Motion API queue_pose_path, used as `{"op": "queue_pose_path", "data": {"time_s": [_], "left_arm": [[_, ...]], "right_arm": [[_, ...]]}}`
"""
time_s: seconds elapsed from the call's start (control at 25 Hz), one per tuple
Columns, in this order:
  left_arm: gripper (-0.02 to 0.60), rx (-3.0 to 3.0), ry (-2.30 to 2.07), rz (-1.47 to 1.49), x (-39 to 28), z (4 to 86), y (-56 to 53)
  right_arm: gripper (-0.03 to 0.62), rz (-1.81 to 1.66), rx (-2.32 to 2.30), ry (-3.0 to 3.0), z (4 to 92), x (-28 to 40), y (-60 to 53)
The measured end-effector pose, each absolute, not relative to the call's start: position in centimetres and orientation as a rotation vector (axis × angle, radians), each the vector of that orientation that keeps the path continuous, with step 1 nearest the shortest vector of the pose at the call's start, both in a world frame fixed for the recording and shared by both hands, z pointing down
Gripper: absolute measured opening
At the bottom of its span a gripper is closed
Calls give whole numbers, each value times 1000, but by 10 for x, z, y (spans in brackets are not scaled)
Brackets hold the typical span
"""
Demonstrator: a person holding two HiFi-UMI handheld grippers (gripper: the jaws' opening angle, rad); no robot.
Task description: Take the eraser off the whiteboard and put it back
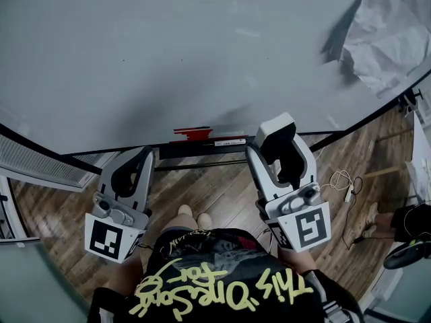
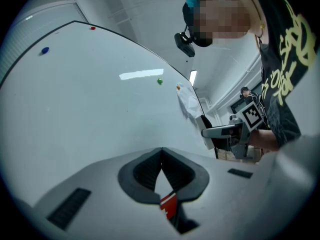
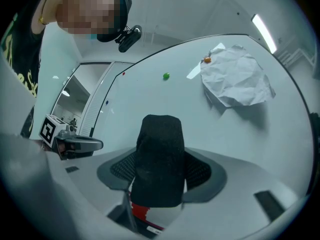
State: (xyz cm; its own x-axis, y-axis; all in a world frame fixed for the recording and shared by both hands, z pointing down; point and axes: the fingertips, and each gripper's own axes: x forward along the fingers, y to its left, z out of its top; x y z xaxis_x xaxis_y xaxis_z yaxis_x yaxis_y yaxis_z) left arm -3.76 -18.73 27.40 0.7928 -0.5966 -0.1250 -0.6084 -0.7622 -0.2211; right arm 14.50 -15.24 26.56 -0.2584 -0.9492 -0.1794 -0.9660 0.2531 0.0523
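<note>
The eraser [image 1: 281, 142], a white block with black felt, is clamped in my right gripper [image 1: 273, 148], held just in front of the lower edge of the whiteboard [image 1: 168, 59]. In the right gripper view its black felt [image 3: 160, 159] fills the space between the jaws. My left gripper [image 1: 144, 156] hangs lower left, shut with nothing in it; in its own view the jaws meet at the tip [image 2: 161, 151]. From there I see the right gripper [image 2: 209, 132] with the eraser at the board's edge.
A red object [image 1: 193, 134] and a white marker [image 1: 229, 141] lie on the board's ledge. A crumpled paper sheet [image 1: 390, 39] hangs at the board's upper right under an orange magnet [image 3: 206, 60]. A green magnet [image 3: 166, 76] sits nearby. A cable [image 1: 343, 180] lies on the wooden floor.
</note>
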Motion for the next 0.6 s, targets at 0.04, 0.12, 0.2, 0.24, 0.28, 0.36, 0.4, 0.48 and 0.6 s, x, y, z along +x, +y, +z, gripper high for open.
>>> {"op": "queue_pose_path", "data": {"time_s": [0.04, 0.12, 0.2, 0.24, 0.28, 0.36, 0.4, 0.48, 0.6], "left_arm": [[8, -2732, 937, 65, -38, 274, -188], [8, -2730, 939, 67, -37, 273, -188], [8, -2727, 938, 75, -37, 272, -187], [8, -2727, 937, 75, -36, 272, -187], [8, -2730, 934, 77, -36, 272, -186], [8, -2736, 929, 82, -35, 272, -185], [8, -2738, 929, 81, -34, 273, -185], [8, -2732, 928, 89, -34, 272, -185], [8, -2736, 931, 83, -35, 275, -185]], "right_arm": [[261, 231, -1839, 2397, 265, 145, -153], [261, 234, -1838, 2397, 264, 146, -153], [261, 239, -1833, 2390, 261, 146, -155], [261, 242, -1826, 2382, 258, 146, -156], [261, 246, -1821, 2374, 254, 146, -157], [261, 256, -1818, 2360, 248, 147, -160], [261, 258, -1813, 2353, 245, 147, -161], [261, 260, -1824, 2345, 240, 149, -165], [261, 271, -1862, 2335, 237, 154, -173]]}}
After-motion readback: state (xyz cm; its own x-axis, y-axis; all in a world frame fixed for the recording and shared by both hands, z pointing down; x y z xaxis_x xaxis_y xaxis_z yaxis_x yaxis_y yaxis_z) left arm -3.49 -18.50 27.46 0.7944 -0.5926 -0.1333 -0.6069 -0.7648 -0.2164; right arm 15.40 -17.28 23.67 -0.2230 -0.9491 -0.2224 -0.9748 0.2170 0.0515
